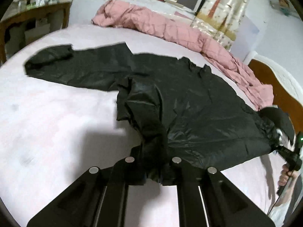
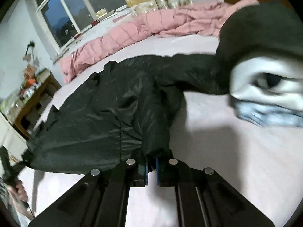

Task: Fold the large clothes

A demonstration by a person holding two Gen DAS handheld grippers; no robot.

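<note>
A large black shiny jacket [image 1: 181, 102] lies spread on the pale pink bed [image 1: 47, 124], one sleeve stretched to the far left. My left gripper [image 1: 154, 172] is shut on a bunched fold of the jacket's near edge, lifted a little. My right gripper [image 2: 151, 170] is shut on the jacket's other near corner [image 2: 155, 143]; it also shows at the right edge of the left wrist view [image 1: 284, 147]. In the right wrist view the jacket [image 2: 106, 104] runs away to the left, and its sleeve [image 2: 261, 34] with a pale lining hangs blurred at the upper right.
A crumpled pink quilt [image 1: 170, 26] lies along the bed's far side. A wooden headboard [image 1: 274, 87] stands at the right. A cluttered wooden table [image 1: 36, 17] stands beyond the bed at the left, below a window [image 2: 68, 13] with curtains.
</note>
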